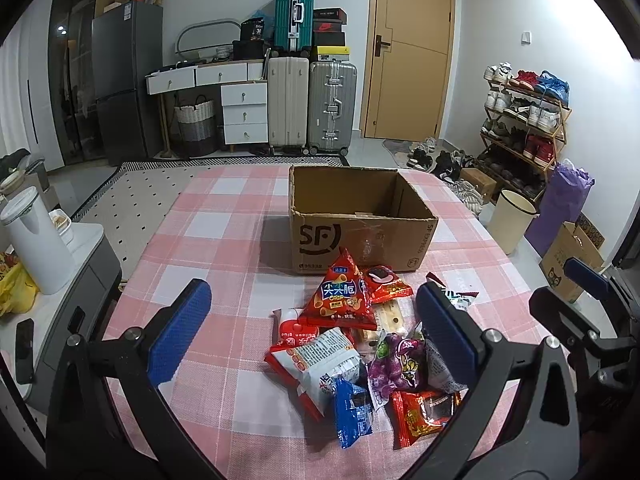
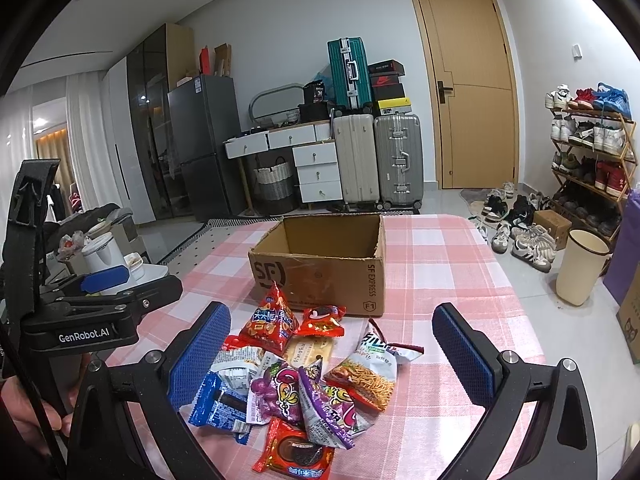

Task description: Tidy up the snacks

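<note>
My left gripper (image 1: 312, 326): spread wide above the near part of the table, nothing between my blue pads (image 1: 180, 332); the snack heap shows in the gap.
My right gripper (image 2: 332, 354): also spread wide and holding nothing, pads either side of the same heap.
Snack pile (image 2: 296, 376): loose packets heaped on the pink checked tablecloth (image 1: 224, 216), just in front of the box.
Red triangular crisp bag (image 1: 340, 296): at the far edge of the heap, tip pointing up against the box's front wall.
Blue packet (image 1: 352, 410): near edge of the pile, beside a purple packet (image 1: 394, 364).
Noodle packet (image 2: 366, 378): right side of the heap.
Red cookie packet (image 2: 294, 454): nearest to me.
Cardboard box (image 1: 360, 240): open-topped, mid-table; no packets show inside.
</note>
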